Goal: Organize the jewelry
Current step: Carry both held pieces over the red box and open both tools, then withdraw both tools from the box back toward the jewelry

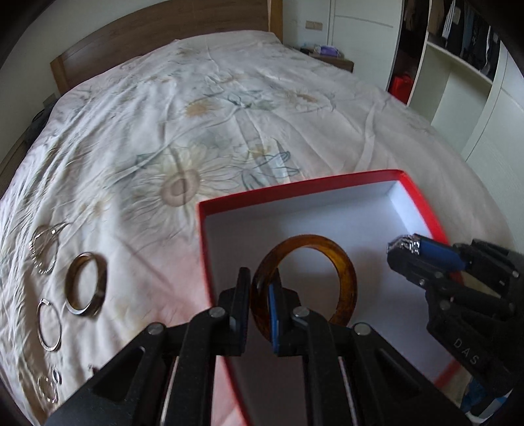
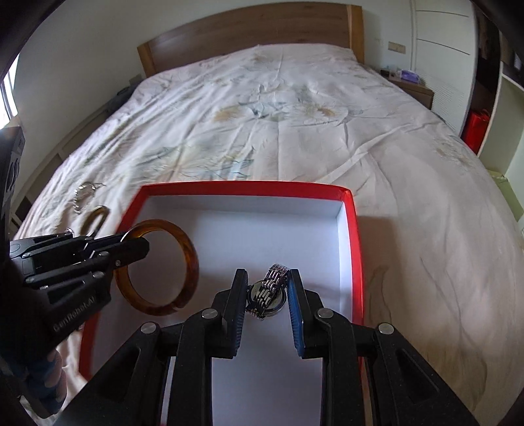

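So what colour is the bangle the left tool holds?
Translucent amber-brown bangle, mottled like tortoiseshell; clearest in the right wrist view.

Right gripper body: the white letters "D A S" run down the black housing of the right gripper [image 1: 404,254] (seen from the left wrist view).
Left gripper body: "GenRobot.AI" in white on the left gripper [image 2: 134,250] housing, a bit blurred.

Both fisheye cameras are looking forward and downward along their own tongs, close above the shallow red cardboard box with a white inside [image 1: 422,203] [image 2: 355,236]. They are facing the wooden headboard [image 1: 157,29] [image 2: 249,29]. Both are sharing the box and the flower-printed white bedspread [image 1: 203,108] [image 2: 294,124].
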`<state>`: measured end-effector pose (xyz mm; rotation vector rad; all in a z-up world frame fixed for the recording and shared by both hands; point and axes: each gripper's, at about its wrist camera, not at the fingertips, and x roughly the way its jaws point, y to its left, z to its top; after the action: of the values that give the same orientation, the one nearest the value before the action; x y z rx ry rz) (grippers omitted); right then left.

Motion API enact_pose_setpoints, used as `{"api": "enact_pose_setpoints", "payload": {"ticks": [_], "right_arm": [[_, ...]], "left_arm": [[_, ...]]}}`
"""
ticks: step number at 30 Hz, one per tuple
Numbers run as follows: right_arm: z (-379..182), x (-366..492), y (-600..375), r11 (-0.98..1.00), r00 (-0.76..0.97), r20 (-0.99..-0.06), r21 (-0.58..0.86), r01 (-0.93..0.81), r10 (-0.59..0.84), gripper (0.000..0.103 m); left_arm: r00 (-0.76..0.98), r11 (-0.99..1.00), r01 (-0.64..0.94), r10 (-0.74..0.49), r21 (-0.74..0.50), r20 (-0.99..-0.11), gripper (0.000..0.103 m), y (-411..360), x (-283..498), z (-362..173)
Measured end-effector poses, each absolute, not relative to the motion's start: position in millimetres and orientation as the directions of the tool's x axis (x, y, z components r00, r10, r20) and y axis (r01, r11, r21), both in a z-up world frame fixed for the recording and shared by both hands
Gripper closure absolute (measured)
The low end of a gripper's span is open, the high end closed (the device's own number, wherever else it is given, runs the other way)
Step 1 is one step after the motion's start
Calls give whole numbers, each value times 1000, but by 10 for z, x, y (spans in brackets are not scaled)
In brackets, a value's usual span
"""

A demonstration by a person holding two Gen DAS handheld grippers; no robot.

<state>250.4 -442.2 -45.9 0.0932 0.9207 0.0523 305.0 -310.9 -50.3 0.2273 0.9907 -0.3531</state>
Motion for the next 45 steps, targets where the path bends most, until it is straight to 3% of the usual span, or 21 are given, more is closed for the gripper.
{"api": "enact_pose_setpoints", "payload": {"ticks": [9, 18, 25, 31, 45], "right_arm": [[-613, 2656, -4433, 999, 566, -824, -7, -35, 14, 79], [-327, 2365, -4449, 999, 584, -811, -39, -2, -31, 71], [92, 1786, -4273, 999, 625, -781, 23, 24, 3, 68], [307, 1267, -3832, 997, 647, -759, 76, -28, 76, 62], [574, 396, -2842, 973, 673, -703, 151, -174, 229, 62]], "left_arm": [[462, 905, 423, -177, 41, -869, 92, -3236, 3141, -704], [404, 903, 415, -293, -112, -867, 91, -3041, 3098, -512], [446, 907, 384, -348, -175, -825, 91, -2583, 2549, -123], [463, 938, 331, -260, -107, -848, 90, -1864, 1890, 11], [583, 998, 31, -68, -62, -809, 89, 232, 761, 370]]}}
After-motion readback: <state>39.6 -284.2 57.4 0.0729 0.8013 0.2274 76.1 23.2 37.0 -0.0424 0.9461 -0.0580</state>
